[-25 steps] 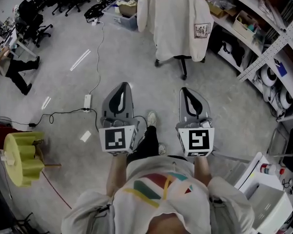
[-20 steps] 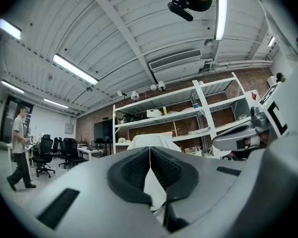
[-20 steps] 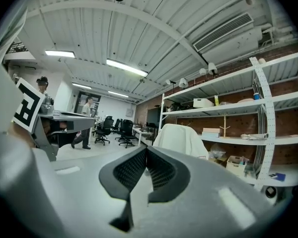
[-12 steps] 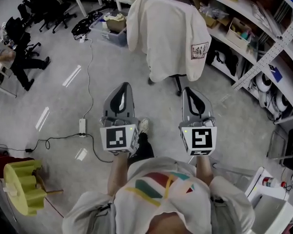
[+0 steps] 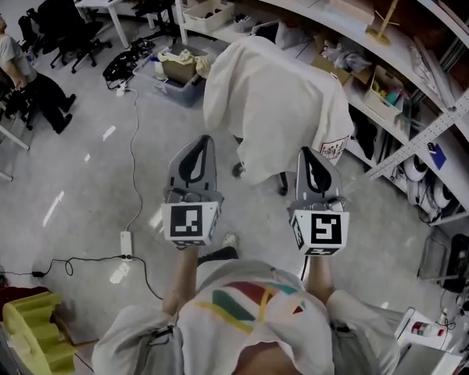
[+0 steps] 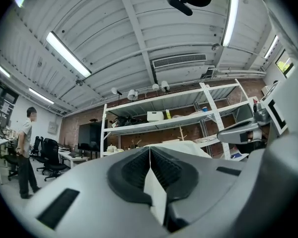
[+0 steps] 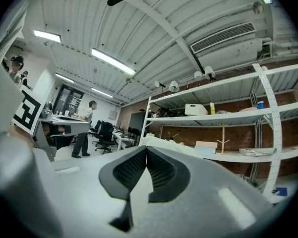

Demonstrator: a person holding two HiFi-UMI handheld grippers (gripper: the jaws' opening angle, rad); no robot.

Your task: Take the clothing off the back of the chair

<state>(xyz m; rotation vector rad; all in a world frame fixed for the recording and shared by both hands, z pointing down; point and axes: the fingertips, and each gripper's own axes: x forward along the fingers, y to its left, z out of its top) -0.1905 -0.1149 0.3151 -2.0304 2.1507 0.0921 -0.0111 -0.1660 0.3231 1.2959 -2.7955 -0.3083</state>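
Where a second earlier the chair [image 5: 283, 183] had stood well ahead, it was now just beyond both tips, and the shelves [image 5: 422, 143] were nearer too. Shirt [image 5: 273, 108] draped over the chair back, hanging down, long axis collar to hem. Left gripper [image 5: 195, 142] and right gripper [image 5: 309, 153] both clenched and empty, flanking the hem, shirt ahead of the fingers, seemingly untouched.

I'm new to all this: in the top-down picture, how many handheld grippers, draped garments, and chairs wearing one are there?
Handheld grippers: 2, the left gripper and the right gripper, both shut and empty
White garment: 1
Chair under it: 1
Total: 4
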